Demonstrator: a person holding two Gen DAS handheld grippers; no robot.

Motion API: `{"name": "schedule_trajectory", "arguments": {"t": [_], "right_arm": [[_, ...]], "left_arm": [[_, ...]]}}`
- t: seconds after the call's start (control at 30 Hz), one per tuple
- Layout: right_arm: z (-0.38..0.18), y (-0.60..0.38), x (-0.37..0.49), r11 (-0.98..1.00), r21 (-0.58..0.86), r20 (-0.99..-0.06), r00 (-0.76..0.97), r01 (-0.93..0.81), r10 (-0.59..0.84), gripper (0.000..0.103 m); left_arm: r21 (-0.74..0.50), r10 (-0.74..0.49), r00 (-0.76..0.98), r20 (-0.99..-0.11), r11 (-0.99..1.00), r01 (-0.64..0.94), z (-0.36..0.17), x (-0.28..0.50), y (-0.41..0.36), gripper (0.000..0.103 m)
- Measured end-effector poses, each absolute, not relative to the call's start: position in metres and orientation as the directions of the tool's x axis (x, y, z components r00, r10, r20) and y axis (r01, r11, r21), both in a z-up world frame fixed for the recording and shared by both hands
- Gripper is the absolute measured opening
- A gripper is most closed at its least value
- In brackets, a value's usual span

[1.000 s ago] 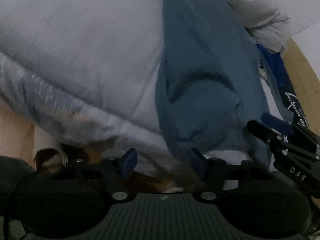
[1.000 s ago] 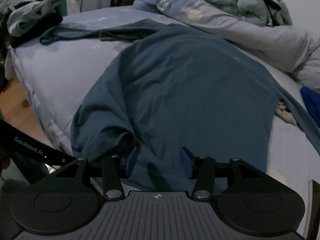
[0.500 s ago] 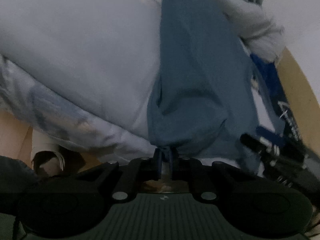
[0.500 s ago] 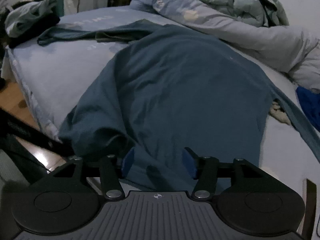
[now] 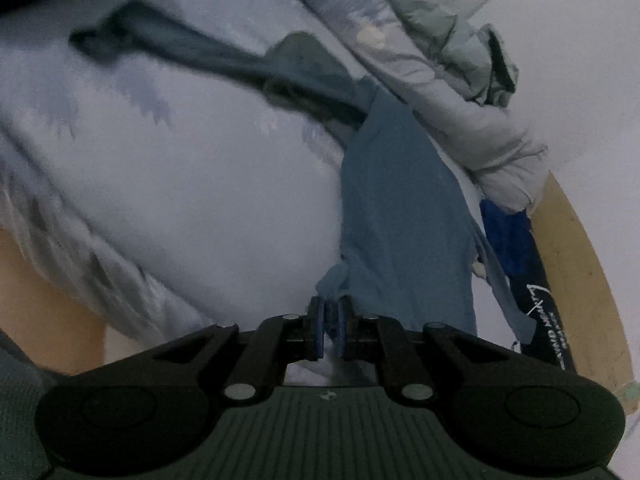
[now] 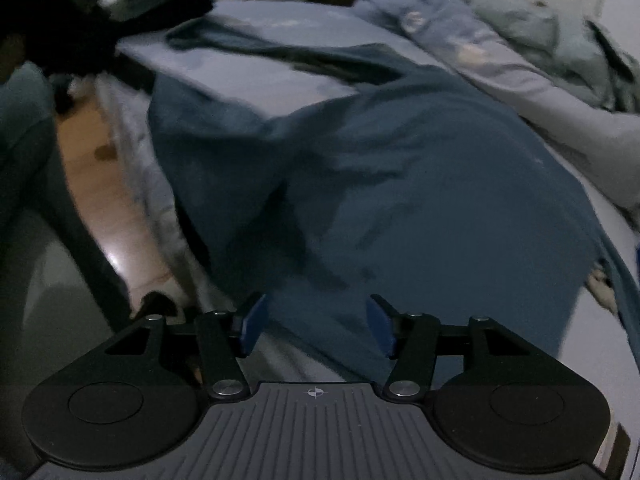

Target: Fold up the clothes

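On the bed (image 6: 248, 40), pale sheet, a dark blue long-sleeved shirt (image 6: 420, 200) lies spread front-down or front-up (cannot tell), one sleeve (image 6: 280, 52) trailing toward the far corner. A rumpled duvet (image 6: 520, 60) is heaped along the far side; a bright blue cloth (image 5: 504, 236) sits near the shirt's other edge.

Left gripper (image 5: 329, 320): jaws clenched on a bunched corner of the shirt's hem, fabric pinched between the blue pads. That side of the shirt rises off the sheet in a loose fold.

Right gripper (image 6: 316, 320): jaws released, standing apart, hovering over the near hem with cloth below them but nothing gripped.

Step in hand, by judgement: gather the hem at two points to lift and fold.

Notes for doing it well: the right jaws should take the hem at the opposite corner, catching both layers; then both hands should rise together, keeping the hem taut so the body hangs flat. The trailing sleeve may drag and twist the fold.
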State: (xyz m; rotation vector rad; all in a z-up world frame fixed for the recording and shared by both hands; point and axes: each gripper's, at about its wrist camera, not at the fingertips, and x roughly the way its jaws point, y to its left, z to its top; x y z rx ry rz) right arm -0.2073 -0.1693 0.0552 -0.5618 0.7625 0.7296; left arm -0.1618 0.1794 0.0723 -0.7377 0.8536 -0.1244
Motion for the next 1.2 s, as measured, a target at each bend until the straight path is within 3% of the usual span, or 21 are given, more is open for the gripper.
{"name": "schedule_trajectory", "arguments": {"t": [0.13,0.37,0.47,0.63,0.73,0.83,1.03,1.2], "right_arm": [[0.057,-0.161,-0.212,0.598,-0.201,-0.779,0.497,-0.775,0.382,0.061],[0.063,-0.158,-0.213,0.594,-0.192,-0.78,0.489,-0.781,0.391,0.068],[0.067,-0.157,-0.212,0.599,-0.198,-0.771,0.501,-0.776,0.394,0.072],[0.077,-0.156,-0.206,0.632,-0.181,-0.745,0.524,-0.754,0.412,0.074],[0.086,-0.157,-0.203,0.661,-0.164,-0.718,0.548,-0.732,0.428,0.074],[0.096,-0.159,-0.203,0.69,-0.145,-0.693,0.57,-0.71,0.441,0.074],[0.106,-0.162,-0.194,0.726,-0.121,-0.683,0.588,-0.677,0.434,0.074],[0.099,-0.149,-0.185,0.731,-0.114,-0.7,0.576,-0.673,0.421,0.074]], "left_arm": [[-0.601,-0.369,0.647,-0.668,0.78,-0.176,0.075,-0.171,0.18,0.005],[-0.486,-0.285,0.527,-0.801,0.823,-0.294,0.049,-0.183,0.191,0.003],[-0.485,-0.252,0.57,-0.782,0.821,-0.302,0.055,-0.178,0.195,0.023],[-0.597,-0.233,0.701,-0.674,0.731,-0.331,0.061,-0.159,0.226,0.074],[-0.653,-0.166,0.772,-0.613,0.657,-0.378,0.061,-0.142,0.252,0.077],[-0.681,-0.053,0.803,-0.593,0.566,-0.465,0.055,-0.131,0.285,0.092],[-0.727,0.095,0.802,-0.589,0.371,-0.578,0.043,-0.131,0.356,0.092],[-0.805,0.071,0.84,-0.538,0.251,-0.537,0.041,-0.126,0.394,0.088]]}}
